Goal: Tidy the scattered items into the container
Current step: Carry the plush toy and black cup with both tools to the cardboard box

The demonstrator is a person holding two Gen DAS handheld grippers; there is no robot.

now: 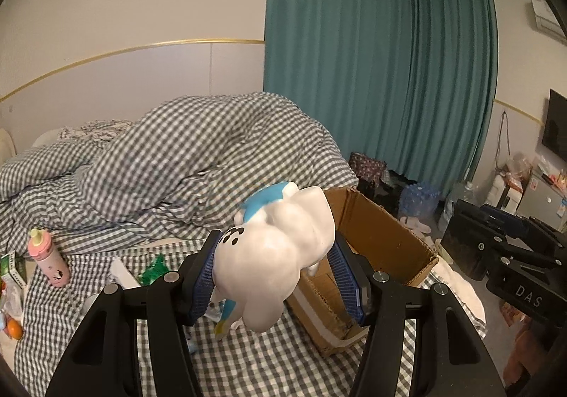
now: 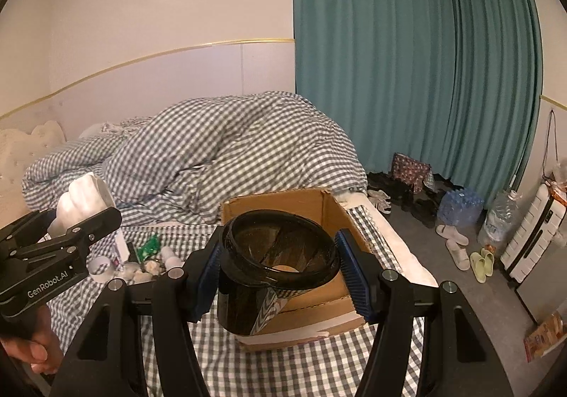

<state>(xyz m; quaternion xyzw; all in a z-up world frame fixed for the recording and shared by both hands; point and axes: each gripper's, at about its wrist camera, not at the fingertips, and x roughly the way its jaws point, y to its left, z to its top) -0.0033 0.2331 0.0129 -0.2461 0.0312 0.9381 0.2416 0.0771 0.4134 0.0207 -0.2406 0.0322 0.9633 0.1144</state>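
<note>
My left hand-held gripper (image 1: 280, 266) clamps a white-and-blue toy figure (image 1: 276, 255), my right hand-held gripper (image 2: 278, 269) clamps a dark translucent plastic jar (image 2: 273, 273), both just before the open cardboard box (image 2: 319, 205) on the bed.

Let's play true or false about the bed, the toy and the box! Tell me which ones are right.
1. The left gripper holds a white toy. True.
2. The right gripper is empty. False: it holds a dark jar.
3. The cardboard box sits on the checked bed. True.
4. The curtain is red. False: it is teal.
5. A pink bottle stands on the bed. True.
</note>
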